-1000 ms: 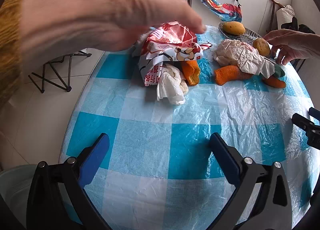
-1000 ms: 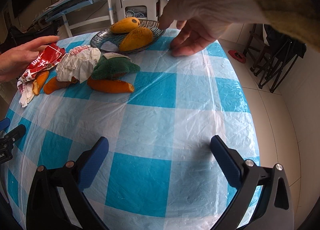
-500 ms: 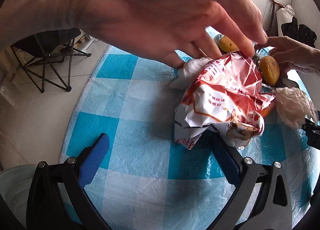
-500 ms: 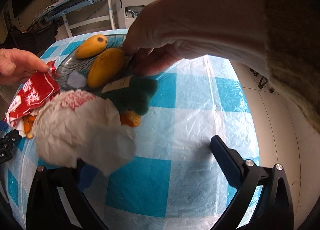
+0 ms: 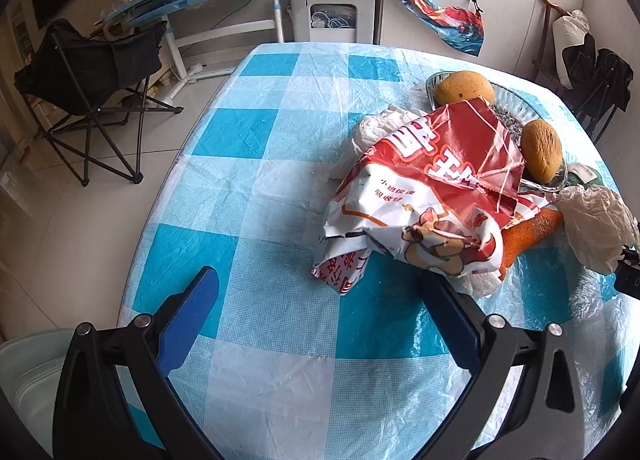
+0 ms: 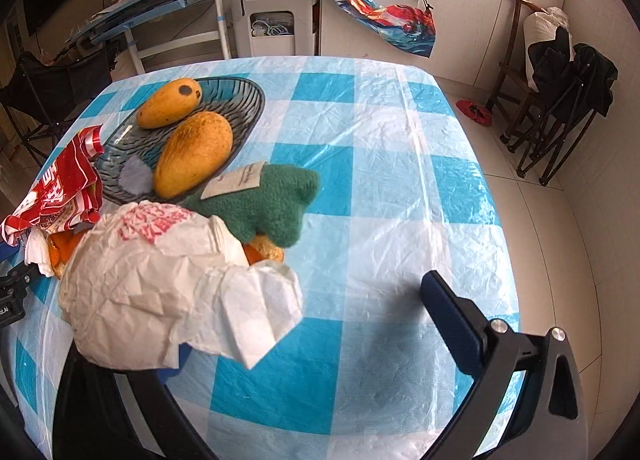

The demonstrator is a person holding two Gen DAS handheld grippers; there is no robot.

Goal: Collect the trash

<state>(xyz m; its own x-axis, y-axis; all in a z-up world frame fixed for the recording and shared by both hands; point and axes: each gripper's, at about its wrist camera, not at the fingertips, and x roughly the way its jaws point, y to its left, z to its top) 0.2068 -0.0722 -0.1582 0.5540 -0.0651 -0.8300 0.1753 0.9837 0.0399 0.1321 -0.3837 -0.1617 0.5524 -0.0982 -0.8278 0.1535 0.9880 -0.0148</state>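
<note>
Blue-and-white checked plastic cloth covers the round tabletop (image 5: 248,195). Left tongs (image 5: 320,324): released, blue pads spread, nothing between them. Just ahead, toward the right pad: crumpled red-and-white printed snack bag (image 5: 436,187) lying over white tissue and orange peel (image 5: 532,232). Beyond: ribbed glass dish (image 6: 236,107) with two yellow mangoes (image 6: 192,151). Right tongs (image 6: 316,324): released; crumpled white paper wrapper (image 6: 160,284) covers the left pad. Behind it: green plush toy (image 6: 276,203).

Glossy crinkled red wrapper (image 5: 432,183), matt crumpled white paper (image 6: 168,284), shiny plastic tablecloth (image 6: 384,147)
</note>
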